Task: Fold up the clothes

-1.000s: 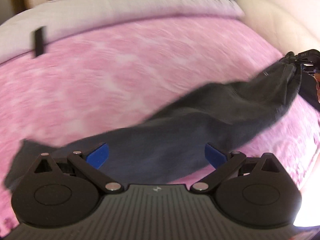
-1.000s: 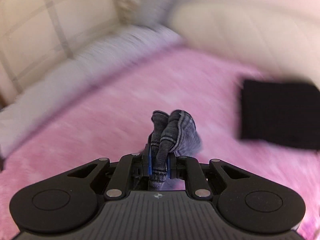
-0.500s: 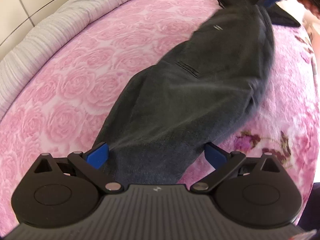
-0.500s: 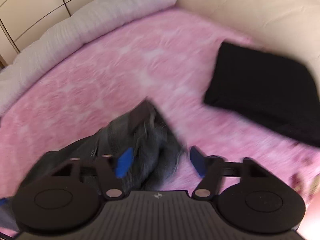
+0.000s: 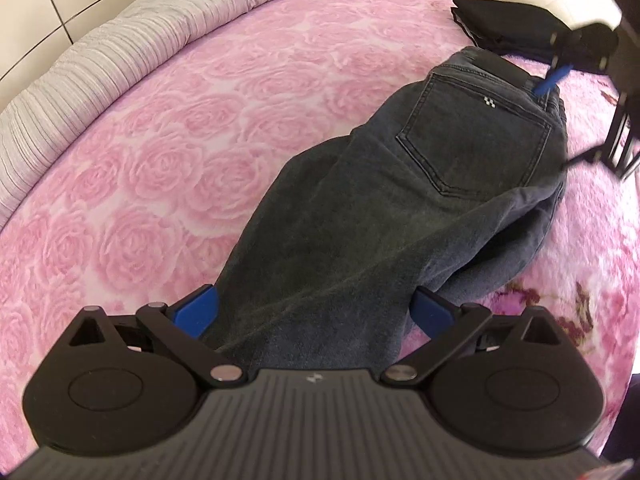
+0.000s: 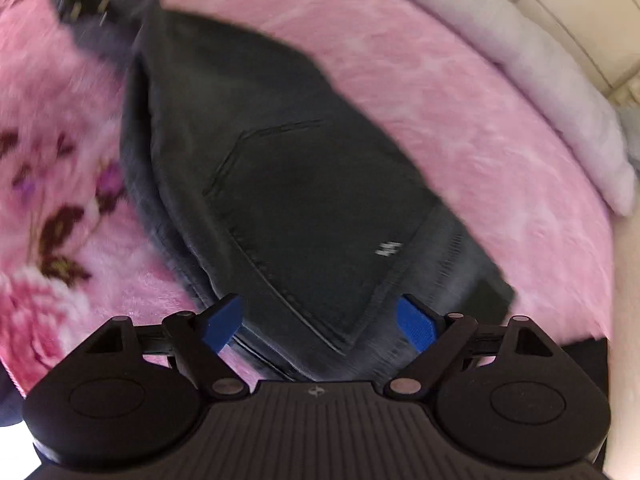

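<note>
Dark grey jeans, folded lengthwise with a back pocket facing up, lie flat on the pink rose blanket. My left gripper is open wide over the leg end, and the cloth runs loose between its blue pads. My right gripper hangs over the waist end of the jeans. Its jaws are opening, with the waistband and pocket corner lying under them and no pad pressing. In the left wrist view one of its blue fingers shows by the waistband at the top right.
A folded black garment lies just beyond the jeans' waist. A grey striped bolster runs along the far edge of the bed, with cream padded wall behind it. The blanket's darker flower print spreads beside the jeans.
My right gripper was shut on the bunched waistband and has let go, its jaws now apart. The jeans dropped from hanging to lying flat. Both views swung around over the bed.
</note>
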`<state>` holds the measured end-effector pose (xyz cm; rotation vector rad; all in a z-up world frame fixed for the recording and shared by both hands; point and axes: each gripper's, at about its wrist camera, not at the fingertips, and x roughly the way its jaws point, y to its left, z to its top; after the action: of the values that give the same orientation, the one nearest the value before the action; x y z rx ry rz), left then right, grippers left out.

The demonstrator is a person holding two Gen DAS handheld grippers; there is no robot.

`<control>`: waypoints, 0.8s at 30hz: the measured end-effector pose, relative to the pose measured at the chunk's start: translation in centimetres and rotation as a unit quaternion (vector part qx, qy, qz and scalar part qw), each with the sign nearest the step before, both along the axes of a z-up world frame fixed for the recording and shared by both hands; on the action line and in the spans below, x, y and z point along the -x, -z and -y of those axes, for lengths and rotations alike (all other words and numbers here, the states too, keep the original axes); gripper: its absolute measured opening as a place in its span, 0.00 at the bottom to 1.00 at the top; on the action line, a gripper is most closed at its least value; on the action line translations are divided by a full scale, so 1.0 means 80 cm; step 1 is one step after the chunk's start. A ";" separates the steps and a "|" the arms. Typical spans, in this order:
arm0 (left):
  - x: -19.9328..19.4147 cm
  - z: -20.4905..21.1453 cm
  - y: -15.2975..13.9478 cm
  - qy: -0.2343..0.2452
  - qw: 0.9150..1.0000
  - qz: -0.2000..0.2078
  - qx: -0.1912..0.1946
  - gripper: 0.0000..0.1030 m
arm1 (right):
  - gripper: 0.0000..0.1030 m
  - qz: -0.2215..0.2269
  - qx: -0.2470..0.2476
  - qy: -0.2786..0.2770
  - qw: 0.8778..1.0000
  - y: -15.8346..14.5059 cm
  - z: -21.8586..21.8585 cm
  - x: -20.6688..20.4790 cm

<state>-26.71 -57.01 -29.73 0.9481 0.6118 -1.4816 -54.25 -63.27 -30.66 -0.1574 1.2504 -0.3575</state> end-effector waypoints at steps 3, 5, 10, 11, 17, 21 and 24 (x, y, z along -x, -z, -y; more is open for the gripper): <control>-0.001 0.000 -0.002 -0.002 1.000 0.001 -0.002 0.97 | 0.51 -0.003 0.008 -0.006 1.000 0.014 0.009 -0.007; 0.001 0.000 -0.004 -0.002 1.000 0.002 -0.006 0.97 | 0.41 -0.008 0.011 -0.003 1.000 0.012 0.019 -0.007; 0.010 0.003 -0.009 0.009 1.000 0.008 -0.019 0.87 | 0.00 0.004 0.026 0.013 1.000 -0.030 0.055 -0.003; 0.011 0.004 -0.011 0.008 1.000 0.005 -0.023 0.79 | 0.00 0.008 0.027 0.020 0.999 -0.043 0.065 -0.004; 0.019 0.012 -0.020 0.041 0.998 -0.009 -0.040 0.23 | 0.26 0.014 0.017 -0.006 1.000 -0.071 0.077 -0.004; 0.013 0.023 -0.043 0.025 0.999 -0.031 -0.036 0.08 | 0.57 0.022 -0.019 -0.042 0.999 -0.062 0.048 -0.013; -0.005 0.033 -0.059 0.005 0.999 -0.041 -0.030 0.08 | 0.63 0.013 -0.023 -0.080 0.996 -0.046 0.026 -0.011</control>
<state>-26.33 -59.68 -25.02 0.9404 0.7149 -1.5252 -53.35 -65.32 -26.95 -0.2117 1.2097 -0.1921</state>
